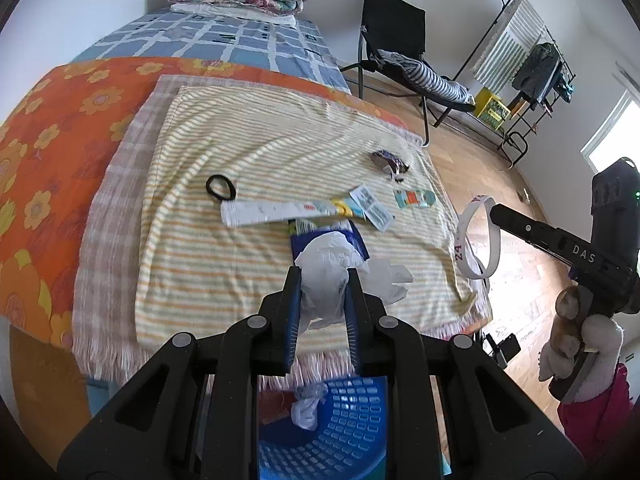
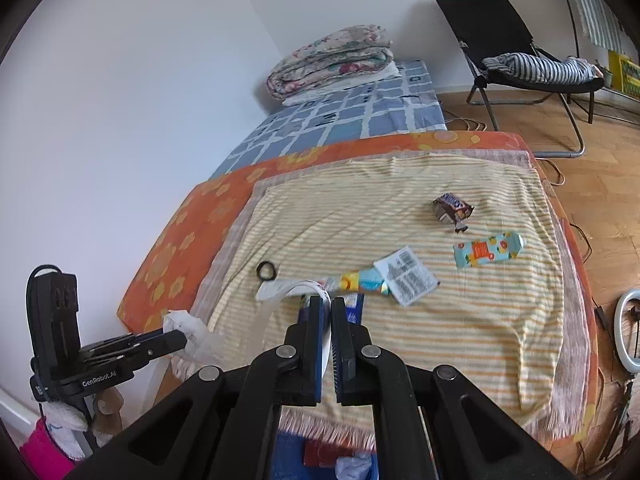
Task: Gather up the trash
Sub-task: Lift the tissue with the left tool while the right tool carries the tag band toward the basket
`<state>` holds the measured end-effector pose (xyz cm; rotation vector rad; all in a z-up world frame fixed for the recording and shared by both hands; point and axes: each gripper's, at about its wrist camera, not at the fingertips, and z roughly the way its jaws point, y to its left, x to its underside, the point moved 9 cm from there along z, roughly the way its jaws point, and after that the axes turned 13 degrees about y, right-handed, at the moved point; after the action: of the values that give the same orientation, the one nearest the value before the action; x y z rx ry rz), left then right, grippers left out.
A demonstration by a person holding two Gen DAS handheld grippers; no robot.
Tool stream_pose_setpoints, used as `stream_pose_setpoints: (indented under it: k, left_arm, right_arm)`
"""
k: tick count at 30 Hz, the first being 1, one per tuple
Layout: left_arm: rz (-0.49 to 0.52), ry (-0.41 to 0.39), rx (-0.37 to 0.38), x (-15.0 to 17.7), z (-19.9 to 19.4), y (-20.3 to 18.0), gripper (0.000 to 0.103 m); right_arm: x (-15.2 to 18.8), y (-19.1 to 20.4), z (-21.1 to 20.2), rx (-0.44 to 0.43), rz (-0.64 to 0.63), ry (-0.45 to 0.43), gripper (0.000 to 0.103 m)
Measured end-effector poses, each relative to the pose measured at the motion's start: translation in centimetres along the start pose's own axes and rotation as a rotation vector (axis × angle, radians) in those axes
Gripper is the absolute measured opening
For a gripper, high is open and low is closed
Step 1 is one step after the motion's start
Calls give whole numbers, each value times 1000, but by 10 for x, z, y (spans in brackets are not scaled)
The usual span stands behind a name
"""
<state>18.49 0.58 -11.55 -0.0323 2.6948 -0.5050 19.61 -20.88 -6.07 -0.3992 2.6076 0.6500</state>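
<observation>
The left gripper (image 1: 323,270) has its jaws clenched on a crumpled white tissue (image 1: 324,276), held just above the near edge of the bed (image 1: 52,128), with the blue basket (image 1: 340,432) directly below on the floor. One wad of white paper (image 1: 306,406) already lies in the basket. The right gripper (image 2: 326,306) has its jaws pinched nearly closed on a white wristband (image 1: 476,236), which hangs off the bed's right edge over the wooden floor (image 1: 516,280).

The step in hand looks like dropping the tissue. To do it well, bring the left gripper back until the tissue sits over the middle of the basket, not its rim, lower it a little, then release fully so the light paper falls straight rather than drifting. The tissue is bulky and may cling to the blue pads, so a small shake could be needed.

Still on the striped towel (image 1: 240,160): a candy wrapper (image 2: 452,208) near the far right corner, a small juice carton (image 2: 488,250), a long wrapper (image 1: 292,212), a printed label (image 2: 408,276), a blue packet (image 1: 328,238) and a black hair tie (image 1: 221,188) toward the left edge.
</observation>
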Motion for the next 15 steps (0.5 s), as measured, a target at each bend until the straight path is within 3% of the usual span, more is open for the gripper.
stream_pose_setpoints:
  k: [15]
  left_arm:
    - [10,74,-8,76,16,-11,19]
  right_arm:
    - [86,22,15,-5,-44,87,1]
